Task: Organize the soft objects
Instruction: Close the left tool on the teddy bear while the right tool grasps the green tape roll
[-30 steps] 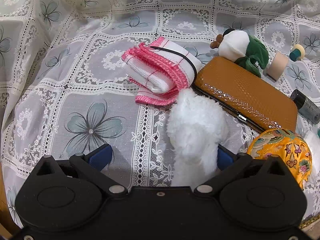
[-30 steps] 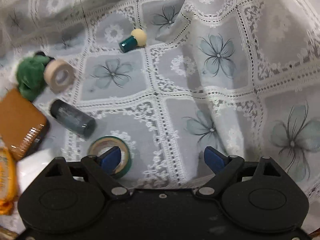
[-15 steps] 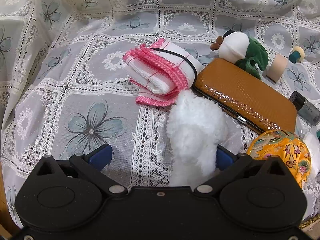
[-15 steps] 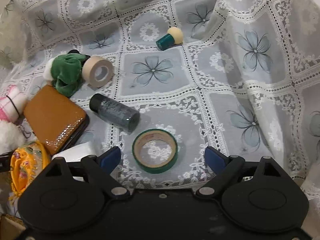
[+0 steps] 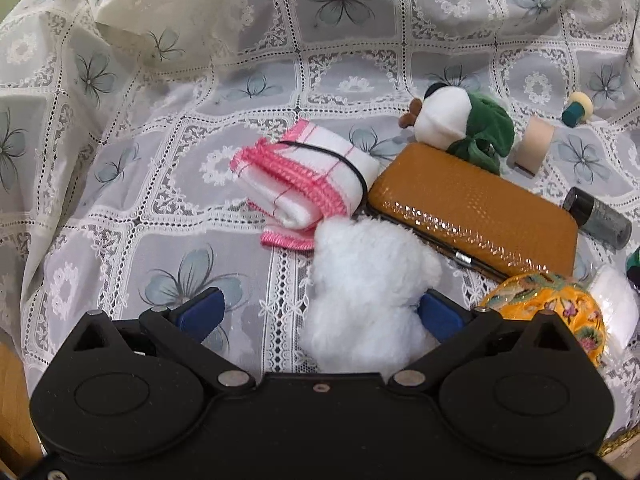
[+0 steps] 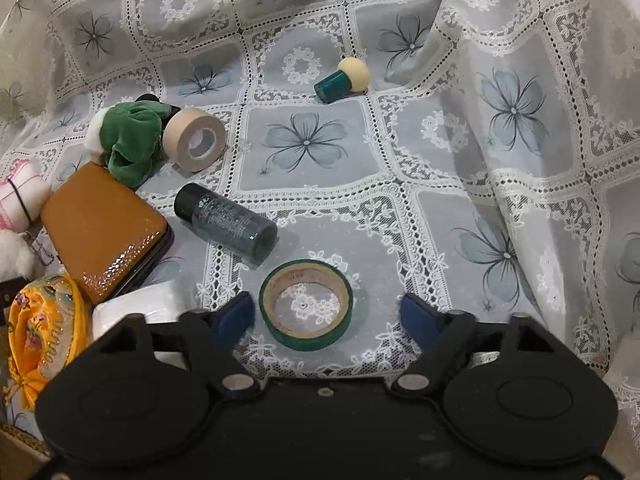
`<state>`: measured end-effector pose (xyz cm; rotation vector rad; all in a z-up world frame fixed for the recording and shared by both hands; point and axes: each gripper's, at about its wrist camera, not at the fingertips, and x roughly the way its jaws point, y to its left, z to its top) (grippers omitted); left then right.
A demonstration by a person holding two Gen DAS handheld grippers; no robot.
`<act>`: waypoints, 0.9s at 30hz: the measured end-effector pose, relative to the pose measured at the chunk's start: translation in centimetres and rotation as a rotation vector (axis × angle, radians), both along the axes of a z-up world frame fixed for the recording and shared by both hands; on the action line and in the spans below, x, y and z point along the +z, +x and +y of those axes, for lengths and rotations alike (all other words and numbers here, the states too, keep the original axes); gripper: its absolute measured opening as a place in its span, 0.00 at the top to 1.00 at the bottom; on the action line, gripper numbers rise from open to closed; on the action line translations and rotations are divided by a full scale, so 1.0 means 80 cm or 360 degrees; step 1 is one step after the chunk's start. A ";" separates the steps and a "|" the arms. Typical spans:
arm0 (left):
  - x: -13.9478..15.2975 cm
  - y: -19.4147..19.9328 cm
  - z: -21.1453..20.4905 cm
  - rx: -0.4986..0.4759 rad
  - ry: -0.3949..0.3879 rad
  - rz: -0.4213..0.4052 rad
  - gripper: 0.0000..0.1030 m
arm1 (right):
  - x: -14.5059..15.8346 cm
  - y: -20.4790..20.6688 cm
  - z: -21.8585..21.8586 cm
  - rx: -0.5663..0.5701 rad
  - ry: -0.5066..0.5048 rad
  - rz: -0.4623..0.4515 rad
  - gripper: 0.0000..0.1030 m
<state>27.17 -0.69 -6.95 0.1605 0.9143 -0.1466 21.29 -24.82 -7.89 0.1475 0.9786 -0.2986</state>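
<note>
The left gripper (image 5: 318,312) is standing with its jaws spread wide. The white fluffy toy (image 5: 370,280) is lying between them against the right finger; whether the pad is pressing it is unclear. Just beyond, the pink-edged cloth roll (image 5: 308,180) is touching the tan case (image 5: 476,212), with the green plush (image 5: 464,124) behind. Bare lace tablecloth (image 5: 160,200) is lying open toward its left edge. The right gripper (image 6: 328,316) is hovering wide apart around the green tape ring (image 6: 306,304).
</note>
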 end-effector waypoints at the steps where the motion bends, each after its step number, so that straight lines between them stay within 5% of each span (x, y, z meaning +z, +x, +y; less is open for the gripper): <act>1: 0.001 0.002 0.001 0.0002 -0.0007 -0.0004 0.04 | 0.001 -0.001 0.000 0.0010 -0.0002 -0.0005 0.36; 4: 0.001 0.004 -0.001 0.0001 -0.0004 -0.0011 0.04 | 0.002 -0.001 0.002 0.0041 -0.0003 -0.0011 0.51; 8: 0.002 0.000 -0.002 -0.0014 -0.0030 -0.0015 0.12 | 0.003 -0.002 0.003 0.0049 -0.0005 -0.0021 0.53; 14: 0.004 -0.005 -0.002 -0.0109 -0.0159 0.0031 0.54 | 0.009 -0.008 -0.009 -0.0013 0.0071 -0.0040 0.53; 27: 0.056 -0.046 0.010 -0.0114 -0.0226 -0.0075 0.55 | 0.049 -0.051 -0.017 -0.0093 0.0100 -0.0146 0.53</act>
